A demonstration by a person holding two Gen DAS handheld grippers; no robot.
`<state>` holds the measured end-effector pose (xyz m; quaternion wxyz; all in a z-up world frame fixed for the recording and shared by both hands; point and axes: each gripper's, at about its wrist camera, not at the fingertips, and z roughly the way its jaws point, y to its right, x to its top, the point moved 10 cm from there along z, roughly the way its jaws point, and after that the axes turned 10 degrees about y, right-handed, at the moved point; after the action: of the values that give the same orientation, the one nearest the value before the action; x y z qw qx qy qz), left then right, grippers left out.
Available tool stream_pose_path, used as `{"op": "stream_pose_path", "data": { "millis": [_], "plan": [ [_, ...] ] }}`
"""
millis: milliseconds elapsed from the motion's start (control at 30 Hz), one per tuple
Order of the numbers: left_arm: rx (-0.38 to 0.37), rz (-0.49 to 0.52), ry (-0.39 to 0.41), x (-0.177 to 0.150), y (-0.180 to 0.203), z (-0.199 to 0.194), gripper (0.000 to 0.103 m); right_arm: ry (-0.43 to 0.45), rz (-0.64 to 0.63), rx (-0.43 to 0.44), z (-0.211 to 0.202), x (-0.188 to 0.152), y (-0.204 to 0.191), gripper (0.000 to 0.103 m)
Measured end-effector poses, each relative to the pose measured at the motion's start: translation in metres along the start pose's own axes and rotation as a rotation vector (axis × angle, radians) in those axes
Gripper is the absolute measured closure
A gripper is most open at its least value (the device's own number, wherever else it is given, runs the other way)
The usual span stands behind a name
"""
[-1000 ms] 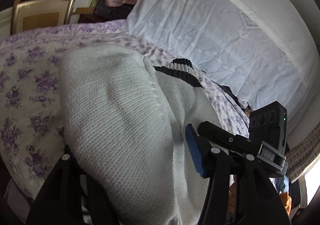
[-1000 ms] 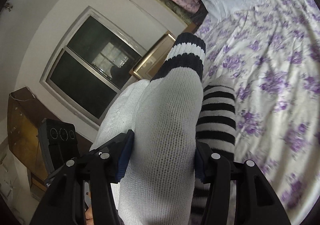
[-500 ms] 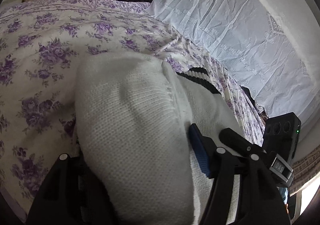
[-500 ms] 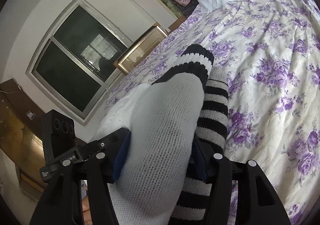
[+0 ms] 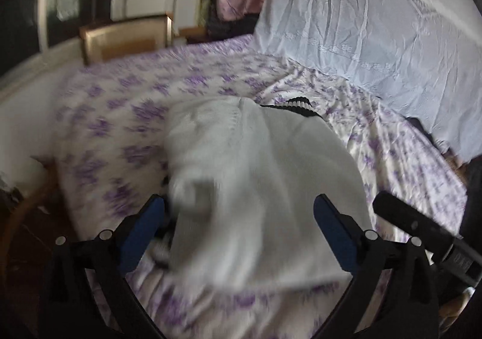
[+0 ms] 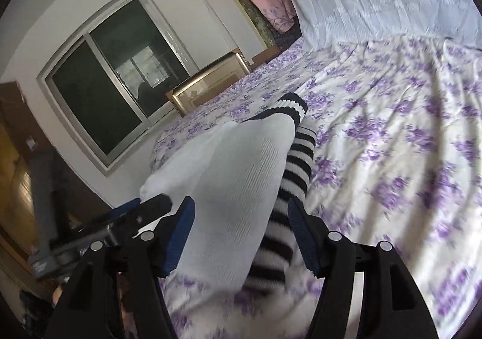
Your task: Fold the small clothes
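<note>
Both tongs stand spread apart with nothing pinched: the left tongs straddle the white knit sock, and the right tongs straddle that sock and the black-and-white striped sock just right of it. This looks like a release, so the pair can settle flat on the bed. The socks lie lengthwise, toes near, cuffs far, touching side by side. The white one is soft ribbed knit with a black-banded cuff. Beyond them spreads the wrinkled floral sheet, then a pale embroidered pillow.
</note>
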<state>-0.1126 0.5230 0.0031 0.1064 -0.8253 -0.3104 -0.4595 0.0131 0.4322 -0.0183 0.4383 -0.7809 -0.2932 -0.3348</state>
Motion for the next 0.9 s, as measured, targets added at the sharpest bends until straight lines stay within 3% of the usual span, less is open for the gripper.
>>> {"op": "stream_pose_path", "data": {
  "millis": [133,367,600,733,900],
  "plan": [
    [0.076,0.016,0.025,-0.009,0.001,-0.045,0.005,0.019,-0.042,-0.012,-0.03,-0.004,-0.01,0.032],
    [0.274,0.12,0.103,-0.011,0.003,-0.118,0.004,0.061,-0.099,-0.05,-0.075,-0.007,-0.022,0.025],
    [0.294,0.136,0.166,-0.009,0.013,-0.158,0.004,0.115,-0.189,-0.109,-0.112,-0.009,-0.034,0.02],
    [0.28,0.161,0.159,-0.012,0.024,-0.157,0.004,0.123,-0.246,-0.131,-0.119,-0.014,-0.041,0.018],
    [0.329,0.199,0.157,-0.017,0.024,-0.154,0.004,0.129,-0.305,-0.156,-0.123,-0.018,-0.048,0.017]
  ]
}}
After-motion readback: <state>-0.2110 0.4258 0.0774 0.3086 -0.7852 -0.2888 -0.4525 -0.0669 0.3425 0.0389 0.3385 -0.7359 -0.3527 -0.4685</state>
